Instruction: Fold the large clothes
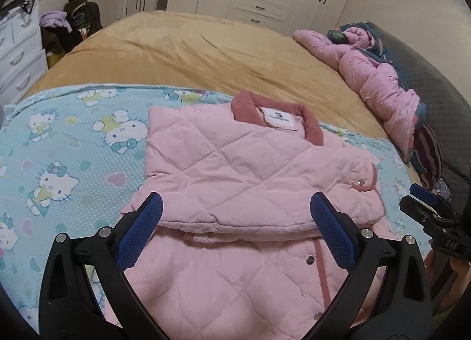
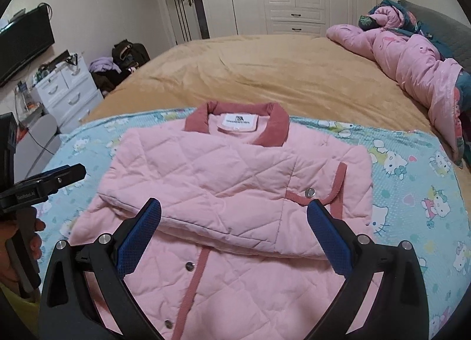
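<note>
Both sets of jaws are seen spread wide with nothing held. The left gripper [image 1: 235, 213] is hovered over the near edge of the folded sleeves, and the right gripper [image 2: 234, 221] is placed likewise over the same fold. Between and beyond them the jacket [image 1: 235, 169] is laid flat on the blanket [image 1: 73, 148], which is spread over the near part of the bed [image 1: 206, 54], collar [image 2: 235, 122] at the far end and hem nearest. The sleeves have been brought across the chest; the lower body is not yet turned up.

The jacket is judged to be light, soft and puffy: quilted padding that will spring back rather than crease, with a slightly slick shell. Thin pinches may slip, so a deep bite through both layers at the hem corners, left and right, is advised. The snaps [image 2: 309, 192] are best avoided.
</note>
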Demonstrator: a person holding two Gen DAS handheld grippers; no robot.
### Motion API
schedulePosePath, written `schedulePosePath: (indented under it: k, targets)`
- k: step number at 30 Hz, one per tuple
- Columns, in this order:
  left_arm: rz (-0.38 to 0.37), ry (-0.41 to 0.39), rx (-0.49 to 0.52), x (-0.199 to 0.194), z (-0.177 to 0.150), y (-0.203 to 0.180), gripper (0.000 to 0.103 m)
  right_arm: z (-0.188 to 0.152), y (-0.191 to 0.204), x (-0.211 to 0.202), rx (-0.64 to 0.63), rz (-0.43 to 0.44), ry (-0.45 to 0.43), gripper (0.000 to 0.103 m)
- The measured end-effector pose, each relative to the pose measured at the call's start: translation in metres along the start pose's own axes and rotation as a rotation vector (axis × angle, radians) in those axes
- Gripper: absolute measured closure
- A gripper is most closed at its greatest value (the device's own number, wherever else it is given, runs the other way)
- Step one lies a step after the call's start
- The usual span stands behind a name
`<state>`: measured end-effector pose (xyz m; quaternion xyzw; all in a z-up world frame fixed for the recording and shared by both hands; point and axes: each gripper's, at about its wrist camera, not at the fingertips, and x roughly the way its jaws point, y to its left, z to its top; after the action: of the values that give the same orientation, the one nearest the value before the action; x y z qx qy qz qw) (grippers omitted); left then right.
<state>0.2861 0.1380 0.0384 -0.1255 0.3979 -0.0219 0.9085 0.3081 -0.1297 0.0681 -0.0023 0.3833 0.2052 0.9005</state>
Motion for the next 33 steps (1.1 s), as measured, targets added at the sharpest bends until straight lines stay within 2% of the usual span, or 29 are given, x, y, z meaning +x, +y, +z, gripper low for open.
schedulePosePath:
  k: [15,26,33]
  targets:
    - [-0.021,-0.088,0.041,-0.067,-0.016,-0.015,0.009,-0.009,0.017,-0.062,-0.022,0.025,-0.081,0.004]
    - [-0.020,-0.115,0.053,-0.103,-0.046,-0.013,0.009,-0.038,0.018,-0.101,-0.023,0.038,-0.106,0.004]
    - [0.002,-0.108,0.032,-0.115,-0.071,0.003,0.009,-0.068,0.014,-0.117,-0.035,0.026,-0.098,0.004]
